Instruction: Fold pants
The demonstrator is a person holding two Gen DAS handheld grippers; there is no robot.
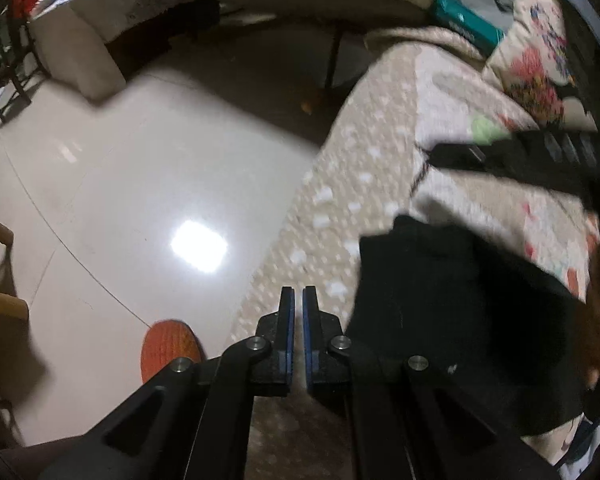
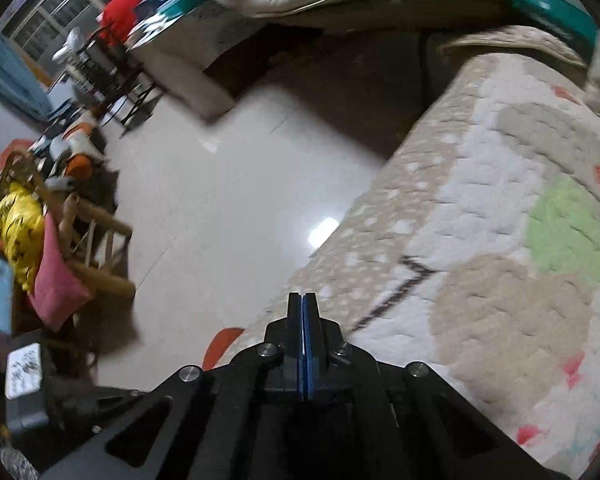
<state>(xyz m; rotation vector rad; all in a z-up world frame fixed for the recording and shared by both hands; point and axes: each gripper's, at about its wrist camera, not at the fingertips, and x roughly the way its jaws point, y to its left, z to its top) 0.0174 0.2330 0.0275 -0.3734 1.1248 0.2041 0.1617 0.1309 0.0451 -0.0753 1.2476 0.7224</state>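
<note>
Black pants on patterned blanket; no legible writing.

- The pants are seen as a black, matte piece of cloth, in the left wrist view only.
- They are laid on a patterned beige and white blanket, near its edge beside the floor.
- The cloth is bunched, with a squared corner turned toward the top.
- Finer detail is lost to blur.
</note>
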